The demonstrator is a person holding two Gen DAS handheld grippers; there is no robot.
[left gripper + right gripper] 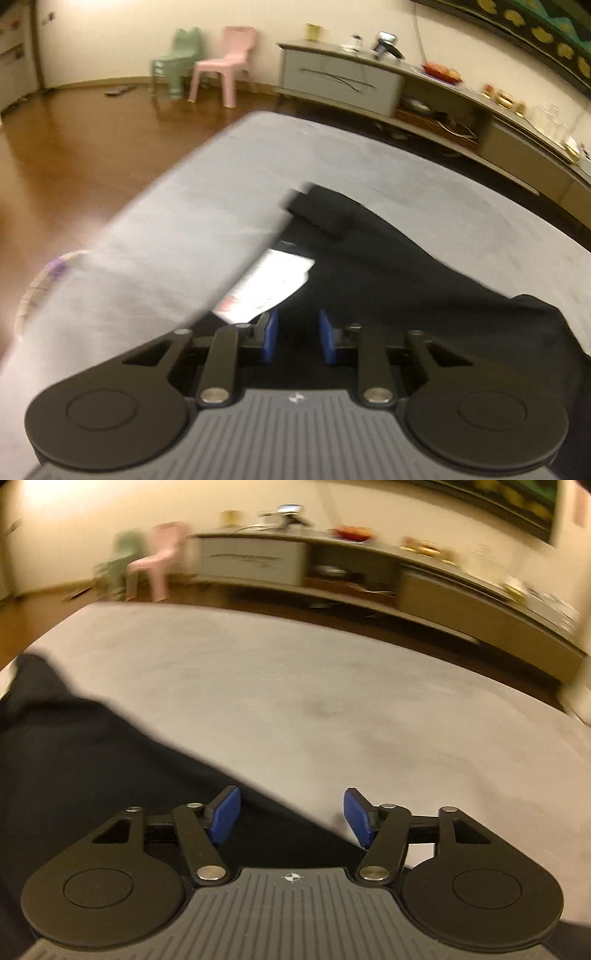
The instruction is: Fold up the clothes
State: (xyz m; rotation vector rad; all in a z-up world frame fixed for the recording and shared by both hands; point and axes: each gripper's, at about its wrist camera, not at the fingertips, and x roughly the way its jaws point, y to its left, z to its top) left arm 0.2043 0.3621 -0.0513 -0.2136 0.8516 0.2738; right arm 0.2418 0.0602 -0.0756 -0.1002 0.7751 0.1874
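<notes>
Grey cloth-covered work surface (pixel 184 206): the black fabric garment (pixel 388 288) is seen spread over its near part; because the cover looks smooth, the whole garment could be dragged rather than folded.
Black fabric garment: it lies beneath both grippers, its edge running diagonally in the right wrist view; if only one layer is caught, an uneven fold is likely.
White paper tag (pixel 269 288): it is attached near the garment's upper edge, just beside the left pad; it could be pinched instead of cloth.
Left gripper (pixel 295 338): the jaws are narrow, fabric lies between them, but whether it is pinched cannot be told; slipping is possible.
Right gripper (pixel 291 818): the jaws stand wide over the garment's edge, nothing held; the edge could be missed.
</notes>
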